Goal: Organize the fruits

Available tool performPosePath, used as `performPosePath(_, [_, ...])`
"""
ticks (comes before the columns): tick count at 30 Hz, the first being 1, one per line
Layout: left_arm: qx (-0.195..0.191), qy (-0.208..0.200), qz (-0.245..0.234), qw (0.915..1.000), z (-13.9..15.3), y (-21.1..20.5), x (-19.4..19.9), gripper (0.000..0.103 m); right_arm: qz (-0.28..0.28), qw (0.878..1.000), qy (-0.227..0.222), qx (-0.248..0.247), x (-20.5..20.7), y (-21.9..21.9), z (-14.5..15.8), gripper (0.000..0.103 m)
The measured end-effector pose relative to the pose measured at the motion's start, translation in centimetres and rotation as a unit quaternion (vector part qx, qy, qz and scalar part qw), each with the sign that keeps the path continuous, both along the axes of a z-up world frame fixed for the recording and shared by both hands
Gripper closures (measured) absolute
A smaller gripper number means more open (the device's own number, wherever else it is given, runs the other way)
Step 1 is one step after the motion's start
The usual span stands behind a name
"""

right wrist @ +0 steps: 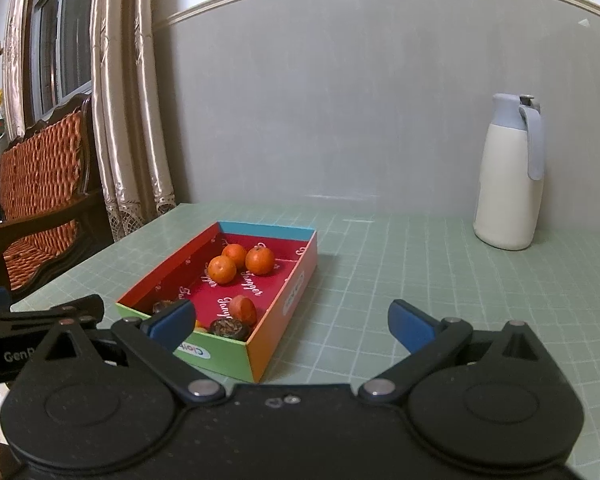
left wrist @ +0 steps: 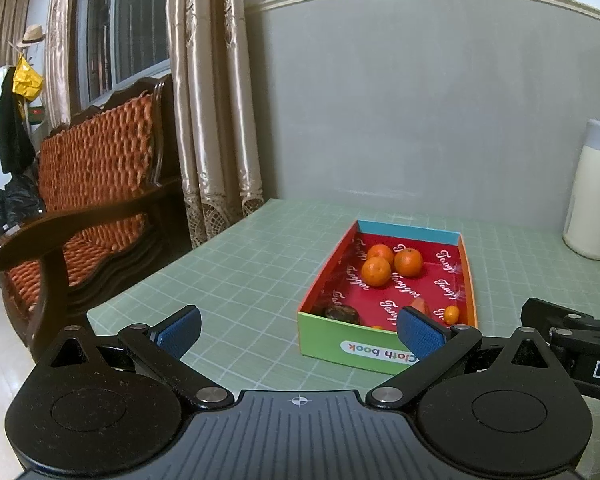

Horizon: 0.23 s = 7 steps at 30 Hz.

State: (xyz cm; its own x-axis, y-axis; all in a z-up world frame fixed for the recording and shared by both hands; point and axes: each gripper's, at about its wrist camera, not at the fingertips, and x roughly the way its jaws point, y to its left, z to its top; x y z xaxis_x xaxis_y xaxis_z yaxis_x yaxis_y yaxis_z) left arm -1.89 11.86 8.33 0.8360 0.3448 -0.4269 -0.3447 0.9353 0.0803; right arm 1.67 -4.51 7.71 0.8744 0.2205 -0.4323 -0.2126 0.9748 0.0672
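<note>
A shallow colourful cardboard box (left wrist: 470,280) (right wrist: 296,280) with a red lining sits on the green gridded table. Three oranges (left wrist: 408,262) (right wrist: 260,261) lie at its far end. Near its front lie a dark round fruit (left wrist: 342,314) (right wrist: 230,327), a cut orange-red piece (right wrist: 246,308) and a tiny orange fruit (left wrist: 451,314). My left gripper (left wrist: 300,330) hovers open before the box's near-left corner, holding nothing. My right gripper (right wrist: 292,322) stands open near the box's front right corner, also with nothing between its fingers.
A white jug with a grey-blue lid (left wrist: 592,192) (right wrist: 508,176) stands at the back right by the grey wall. A wooden chair with an orange cushion (left wrist: 88,184) and curtains (left wrist: 216,100) stand left of the table. The table edge (left wrist: 140,292) runs along the left.
</note>
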Motion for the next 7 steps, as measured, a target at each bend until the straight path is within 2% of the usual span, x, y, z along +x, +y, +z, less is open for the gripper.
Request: performPosePath(7, [-0.005, -0.003, -0.007, 1.0000, -0.03, 0.28, 0.21, 0.000, 0.001, 1.000, -0.001, 0.003, 0.09, -0.03, -0.06, 0.000])
